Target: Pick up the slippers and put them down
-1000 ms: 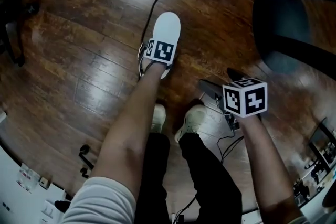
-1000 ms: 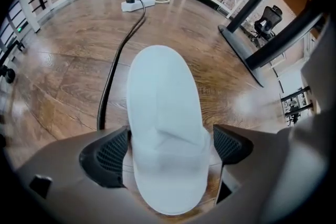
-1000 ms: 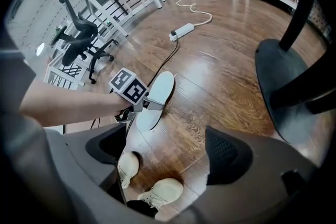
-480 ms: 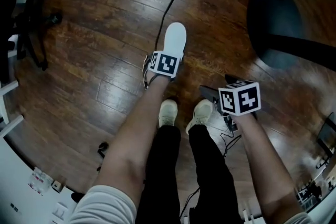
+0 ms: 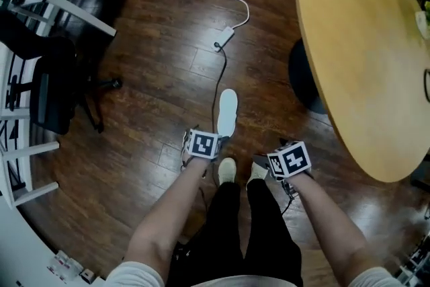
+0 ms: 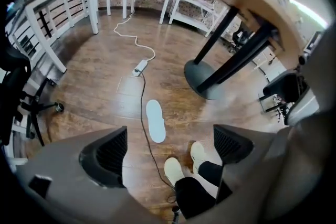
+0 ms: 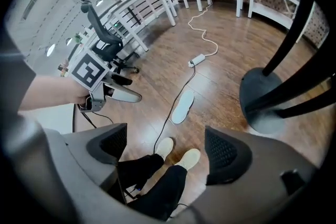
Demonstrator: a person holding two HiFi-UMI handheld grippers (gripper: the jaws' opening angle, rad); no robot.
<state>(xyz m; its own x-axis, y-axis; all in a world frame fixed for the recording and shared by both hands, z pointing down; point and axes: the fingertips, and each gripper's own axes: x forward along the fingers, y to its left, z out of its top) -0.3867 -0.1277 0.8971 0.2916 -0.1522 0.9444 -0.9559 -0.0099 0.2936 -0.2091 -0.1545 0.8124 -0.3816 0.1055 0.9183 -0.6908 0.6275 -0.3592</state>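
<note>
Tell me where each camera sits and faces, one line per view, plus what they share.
Head view: on the head, facing steeply down; forearms, legs, left gripper, right gripper show.
Left gripper view: on that gripper, facing forward-down between open fingers; shoes show.
Right gripper view: likewise; shoes and the left gripper show.
All share the white slipper.

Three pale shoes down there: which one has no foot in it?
The white slipper, lying alone beside the cable. The two cream shoes have the person's legs rising from them.
</note>
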